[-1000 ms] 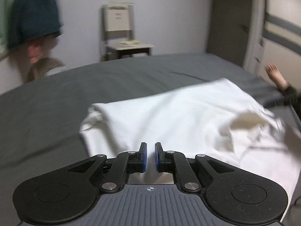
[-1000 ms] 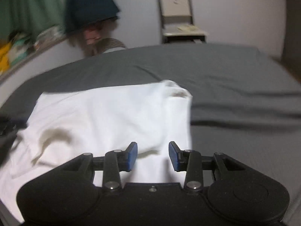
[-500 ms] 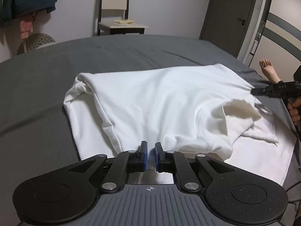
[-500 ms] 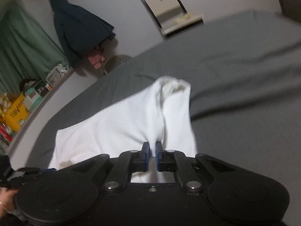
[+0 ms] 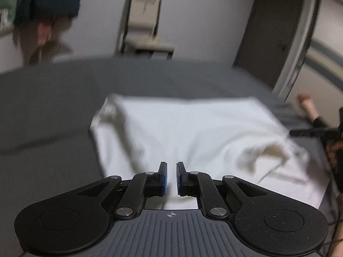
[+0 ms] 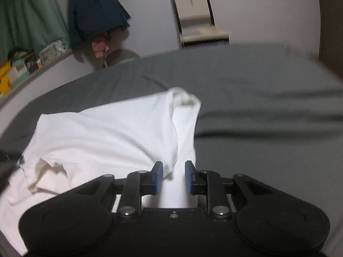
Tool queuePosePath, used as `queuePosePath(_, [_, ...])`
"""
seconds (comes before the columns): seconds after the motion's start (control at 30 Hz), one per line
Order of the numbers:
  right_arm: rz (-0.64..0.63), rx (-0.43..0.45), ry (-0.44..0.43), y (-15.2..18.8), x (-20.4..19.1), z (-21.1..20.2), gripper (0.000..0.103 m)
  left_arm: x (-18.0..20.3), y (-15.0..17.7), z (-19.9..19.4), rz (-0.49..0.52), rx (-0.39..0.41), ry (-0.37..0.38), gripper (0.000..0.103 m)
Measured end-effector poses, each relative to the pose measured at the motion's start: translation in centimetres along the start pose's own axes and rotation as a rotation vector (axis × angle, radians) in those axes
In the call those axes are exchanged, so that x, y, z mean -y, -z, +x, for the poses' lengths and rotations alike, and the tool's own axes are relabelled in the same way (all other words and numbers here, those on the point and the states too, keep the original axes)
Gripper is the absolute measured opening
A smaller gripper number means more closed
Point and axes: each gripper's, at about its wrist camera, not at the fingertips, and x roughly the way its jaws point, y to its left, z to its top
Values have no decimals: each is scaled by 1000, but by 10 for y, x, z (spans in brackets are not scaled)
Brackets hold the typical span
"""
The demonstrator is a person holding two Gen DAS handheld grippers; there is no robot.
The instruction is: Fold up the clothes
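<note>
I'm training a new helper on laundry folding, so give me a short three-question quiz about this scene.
1. True or false: the white cotton garment lies on a grey bedsheet.
2. What stands against the far wall? A) pale chair B) ladder C) bicycle
3. Fill in: the right claw has ___ cloth between its blue pads.

Key: 1 true; 2 A, the pale wooden chair; 3 white.
</note>
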Motion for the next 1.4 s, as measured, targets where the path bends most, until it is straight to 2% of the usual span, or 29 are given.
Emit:
queuePosePath(0.07, [-78,25,-87,-4,-17,-2,25,10,-4,0,31,50,92,9])
queuePosePath(0.13, [-157,44,-165,-8,-34,-2,27,24,-4,14,97,0,139,9])
queuePosePath(0.17, [-195,33,-172,-7,-45,4,27,31,-4,21,131,-27,161,9])
queuePosePath(0.27, [-302,-1,-193,-3,-74,24,30,46,8,45,240,-168,145,8])
queuePosePath(0.33, [-316,-55,-224,2,-82,38,30,50,13,45,300,-173,123,8])
queuePosePath(0.5, [-430,-148,-217,10,-94,36,42,35,14,32,283,-215,117,8])
queuePosePath(0.57, [-448,-168,-213,11,-94,30,42,28,13,27,250,-238,100,8])
queuePosePath(0.6, [-444,-173,-214,11,-92,27,42,28,11,24,247,-233,85,8])
queuePosePath(0.67, [-361,-162,-249,4,-81,19,42,26,7,12,242,-168,55,8])
queuePosePath(0.73, [-268,-122,-264,-5,-64,9,44,16,-2,-2,165,-63,36,8])
queuePosePath(0.77, [-234,-101,-260,-10,-56,6,48,10,-8,-7,124,-22,20,8])
queuePosePath(0.83, [-232,-87,-217,-21,-42,9,52,-6,-19,-14,39,51,-35,9])
queuePosePath(0.93, [-271,-77,-146,-41,-23,22,61,-36,-35,-14,-55,105,-63,9])
queuePosePath(1.0, [-292,-87,-122,-53,-11,35,69,-53,-41,-12,-46,119,-88,9])
queuePosePath(1.07, [-279,-110,-118,-65,5,47,69,-69,-50,-4,-41,98,-115,9])
queuePosePath(1.2, [-191,-149,-154,-87,31,72,70,-98,-65,15,-104,-4,-51,9])
queuePosePath(1.37, [-98,-190,-181,-107,44,103,72,-101,-78,32,-62,-77,-85,9])
queuePosePath(1.4, [-89,-200,-179,-109,45,109,72,-102,-79,35,-65,-100,-66,9])
